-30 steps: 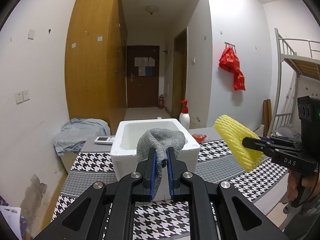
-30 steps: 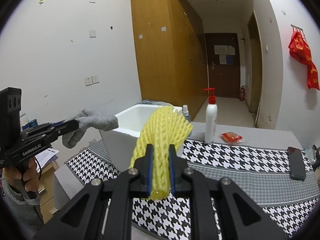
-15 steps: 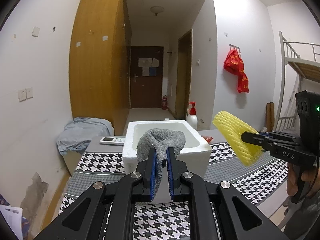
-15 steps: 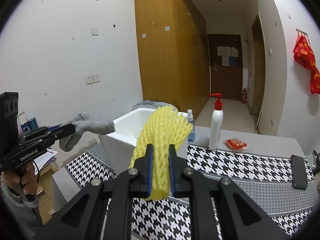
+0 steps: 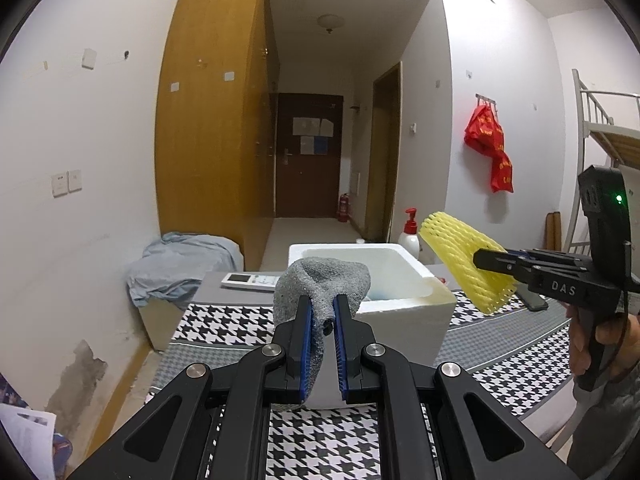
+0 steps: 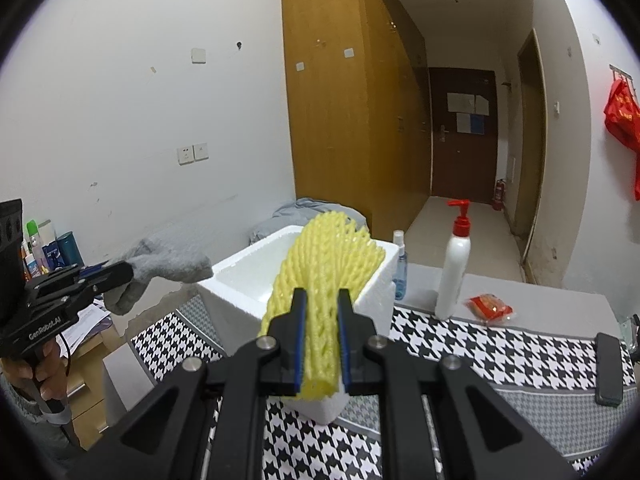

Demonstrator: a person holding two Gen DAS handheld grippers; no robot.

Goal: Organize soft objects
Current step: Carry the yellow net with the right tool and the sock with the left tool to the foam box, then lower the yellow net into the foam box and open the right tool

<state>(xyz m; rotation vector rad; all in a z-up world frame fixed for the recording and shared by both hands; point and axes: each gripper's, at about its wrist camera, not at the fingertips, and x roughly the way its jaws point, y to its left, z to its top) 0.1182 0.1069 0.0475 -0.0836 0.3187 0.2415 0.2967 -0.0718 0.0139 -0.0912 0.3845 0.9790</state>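
My left gripper (image 5: 320, 312) is shut on a grey knitted sock (image 5: 324, 284), which droops over its blue pads in front of the white foam box (image 5: 404, 300). From the right wrist view the same sock (image 6: 168, 260) hangs left of the box (image 6: 240, 280), held by the left gripper (image 6: 120, 272). A yellow foam net sleeve (image 6: 324, 276) is pinched in my right gripper (image 6: 320, 308), which is shut on it above the box's near corner. In the left wrist view that sleeve (image 5: 460, 256) hovers just right of the box, with the right gripper (image 5: 484, 260) behind it.
The box stands on a houndstooth-covered table (image 5: 224, 324). A white pump bottle (image 6: 454, 268), a small spray bottle (image 6: 398, 260), a red packet (image 6: 490, 306) and a dark phone (image 6: 608, 368) lie on it. A remote (image 5: 250, 280) sits behind the box. A hand (image 5: 596, 344) grips the right handle.
Both grippers have drawn back from the box, so it looks smaller and farther. Each keeps its hold: the sock on the left, the yellow sleeve on the right.
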